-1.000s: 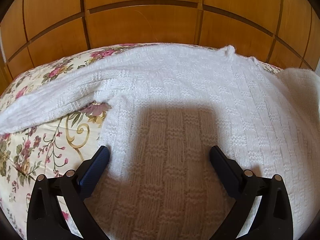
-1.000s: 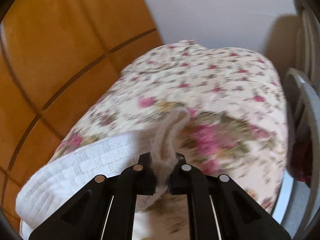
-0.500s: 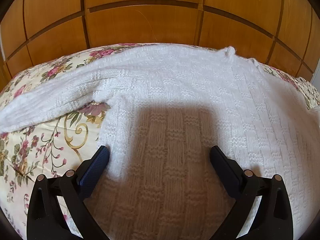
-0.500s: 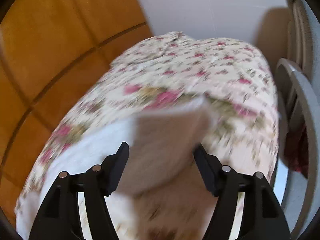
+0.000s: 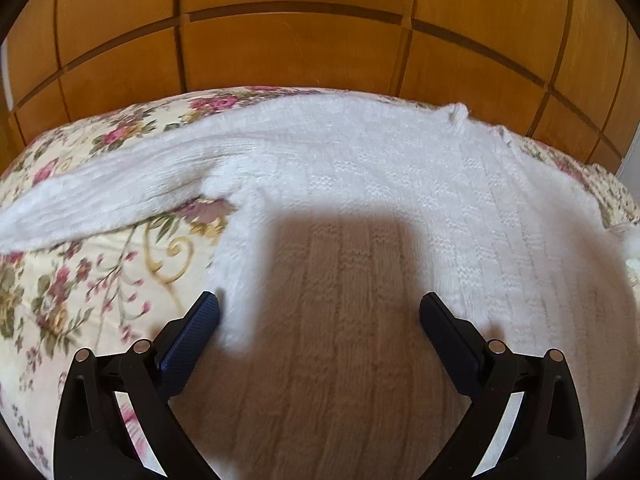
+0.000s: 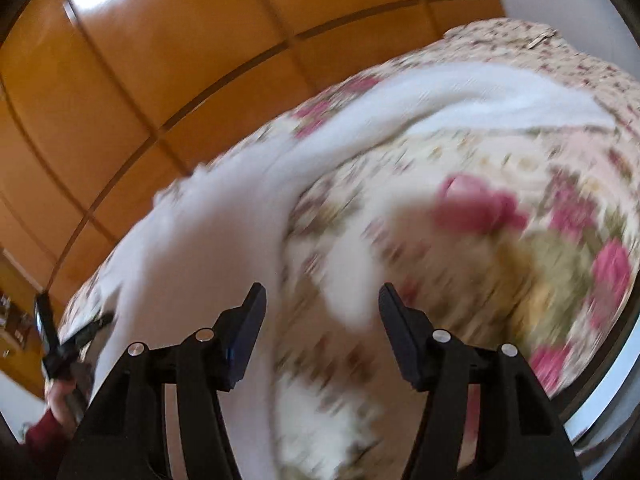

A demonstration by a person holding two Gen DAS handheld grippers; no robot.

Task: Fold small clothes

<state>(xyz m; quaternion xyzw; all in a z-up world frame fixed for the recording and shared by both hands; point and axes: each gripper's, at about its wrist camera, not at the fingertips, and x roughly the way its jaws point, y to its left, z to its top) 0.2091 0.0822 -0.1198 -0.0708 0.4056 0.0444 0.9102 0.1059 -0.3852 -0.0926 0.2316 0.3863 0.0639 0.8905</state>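
White knitted sweater (image 5: 400,184): basket-weave pattern, spread flat on the floral bedspread (image 5: 80,280); one sleeve (image 5: 120,192) stretched out to the left in the left wrist view, neckline toward the far edge

Floral bedspread: cream ground, pink roses and green leaves, covering the bed under the garment

Wooden panelled wall (image 5: 300,40): orange-brown, dark grooves, behind the bed

Left gripper (image 5: 319,304): jaws spread wide above the sweater's body, nothing clamped, its shadow falling on the knit

Right gripper (image 6: 322,300): jaws apart and closing, no cloth pinched; blurred bedspread and a white strip of sweater (image 6: 348,280) lie below the gap, contact cannot be told

Person's hand (image 6: 60,396): low left in the right wrist view, red sleeve (image 6: 38,432), holding the other tool
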